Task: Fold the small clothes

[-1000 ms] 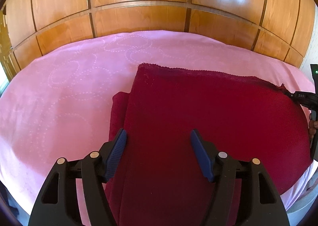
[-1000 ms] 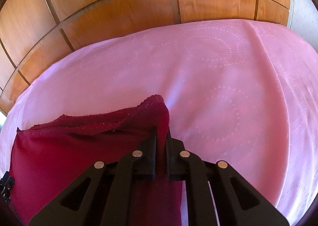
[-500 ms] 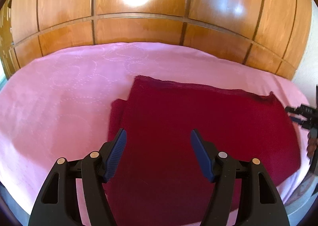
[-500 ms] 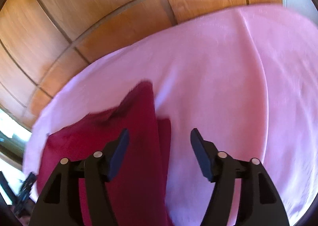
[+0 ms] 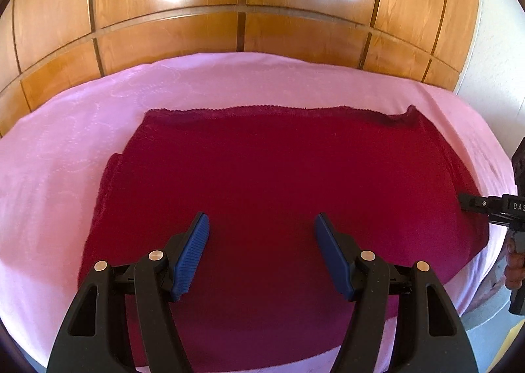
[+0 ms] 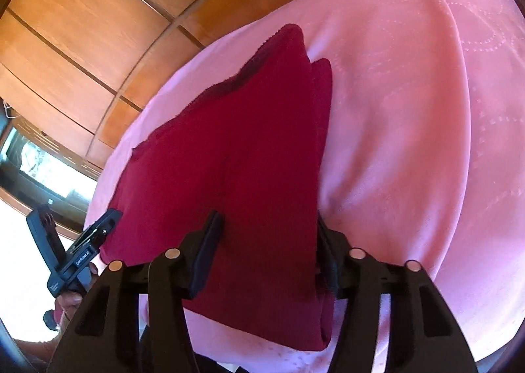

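Observation:
A dark red cloth (image 5: 282, 182) lies folded flat on the pink bedcover (image 5: 59, 150). My left gripper (image 5: 262, 232) is open and hovers above the cloth's near part. In the right wrist view the same cloth (image 6: 236, 156) lies on the pink cover (image 6: 410, 130). My right gripper (image 6: 267, 225) is open, its jaws standing either side of the cloth's folded right edge, with nothing held. The right gripper's tip also shows in the left wrist view (image 5: 472, 204) at the cloth's right edge. The left gripper shows in the right wrist view (image 6: 95, 235) at the cloth's left edge.
A wooden panelled wall (image 5: 242, 12) stands behind the bed. The bed's near edge (image 5: 475, 304) drops off at the lower right. A window (image 6: 36, 163) is at the left in the right wrist view.
My right gripper has let go of the cloth's corner and opened, then moved back to the cloth's near right edge. The cloth now lies flat. My left gripper has drawn back a little.

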Motion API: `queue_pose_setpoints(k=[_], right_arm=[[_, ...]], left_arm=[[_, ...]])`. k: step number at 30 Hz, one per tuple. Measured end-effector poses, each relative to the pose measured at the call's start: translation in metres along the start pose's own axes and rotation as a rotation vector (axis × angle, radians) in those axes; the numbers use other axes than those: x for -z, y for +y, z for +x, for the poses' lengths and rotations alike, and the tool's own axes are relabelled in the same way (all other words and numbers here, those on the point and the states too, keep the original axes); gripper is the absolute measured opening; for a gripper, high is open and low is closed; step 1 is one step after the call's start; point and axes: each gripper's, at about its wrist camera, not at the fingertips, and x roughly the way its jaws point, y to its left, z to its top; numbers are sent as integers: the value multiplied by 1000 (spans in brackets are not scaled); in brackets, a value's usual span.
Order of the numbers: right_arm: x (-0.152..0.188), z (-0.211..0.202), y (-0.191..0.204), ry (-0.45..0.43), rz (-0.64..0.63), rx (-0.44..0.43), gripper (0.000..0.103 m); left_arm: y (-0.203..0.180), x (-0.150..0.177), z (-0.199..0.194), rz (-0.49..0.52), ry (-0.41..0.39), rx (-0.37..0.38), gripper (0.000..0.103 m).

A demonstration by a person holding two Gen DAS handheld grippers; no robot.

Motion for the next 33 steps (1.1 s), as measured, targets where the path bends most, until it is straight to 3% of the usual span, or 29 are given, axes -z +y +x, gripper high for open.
queue_pose_setpoints(k=[6,14,24,29,33], right_arm=[[-1,1,12,21,-54,28,28],[-8,-19,45,27,-98,17,27],[-26,-21,134,-4,-189,-161,24],[-33,9,194,4,-244,-264,22],[-25,54,237,70,-270,-315,16]], left_arm=[[-1,-2,6,2,16,-9,66],[2,-3,8,-9,13,6,66],[11,-2,7,-47,15,63,66],[49,-13,-19,-133,-22,145,66],[118,-17,-44,-312,-50,201,66]])
